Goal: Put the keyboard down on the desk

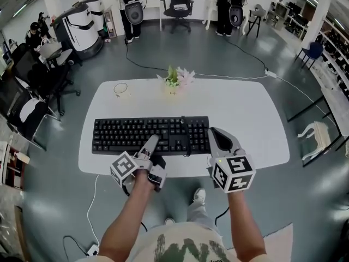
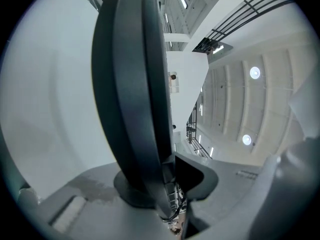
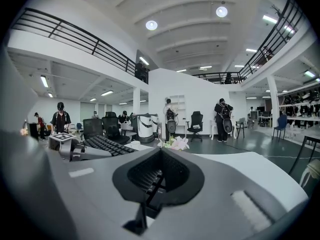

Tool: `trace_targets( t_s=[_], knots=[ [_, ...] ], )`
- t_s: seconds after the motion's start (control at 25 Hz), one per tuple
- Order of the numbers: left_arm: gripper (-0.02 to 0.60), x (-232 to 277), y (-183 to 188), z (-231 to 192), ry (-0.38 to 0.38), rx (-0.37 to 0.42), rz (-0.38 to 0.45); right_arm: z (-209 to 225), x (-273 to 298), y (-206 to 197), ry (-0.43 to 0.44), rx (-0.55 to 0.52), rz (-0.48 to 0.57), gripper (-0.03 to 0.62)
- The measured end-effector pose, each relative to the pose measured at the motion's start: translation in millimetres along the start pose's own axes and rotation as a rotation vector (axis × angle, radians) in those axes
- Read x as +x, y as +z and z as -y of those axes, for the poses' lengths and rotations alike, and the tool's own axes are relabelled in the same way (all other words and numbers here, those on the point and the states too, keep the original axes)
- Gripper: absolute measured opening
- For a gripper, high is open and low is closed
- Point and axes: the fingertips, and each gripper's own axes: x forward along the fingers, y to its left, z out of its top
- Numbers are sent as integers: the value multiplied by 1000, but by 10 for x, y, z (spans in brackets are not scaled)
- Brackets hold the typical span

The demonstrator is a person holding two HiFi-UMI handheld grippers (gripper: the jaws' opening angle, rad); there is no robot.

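Observation:
A black keyboard (image 1: 136,135) lies level over the near half of the white oval desk (image 1: 245,113); I cannot tell whether it rests on the top. My left gripper (image 1: 152,142) is shut on the keyboard's front edge, right of its middle. In the left gripper view the keyboard (image 2: 135,84) shows edge-on as a dark band running into the left gripper (image 2: 167,184). My right gripper (image 1: 215,135) is shut on the keyboard's right end. In the right gripper view, keys show in the notch of the right gripper (image 3: 157,179), and the keyboard (image 3: 105,145) stretches away to the left.
A small pot of flowers (image 1: 175,78) stands at the desk's far edge, with a coiled ring (image 1: 120,88) at the far left. Bare white desk lies to the right of the keyboard. Office chairs (image 1: 32,91), people and machines stand around the room.

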Motion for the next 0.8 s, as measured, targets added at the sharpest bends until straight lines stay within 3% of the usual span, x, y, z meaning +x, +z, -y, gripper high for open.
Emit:
trace_targets(
  t_s=[0.48, 0.8],
  knots=[
    [95, 1126, -152, -71, 18, -3, 26, 1014, 773, 149, 70, 17, -28, -2],
    [95, 1486, -262, -110, 44, -13, 61, 1409, 1052, 165, 112, 35, -37, -2]
  ],
)
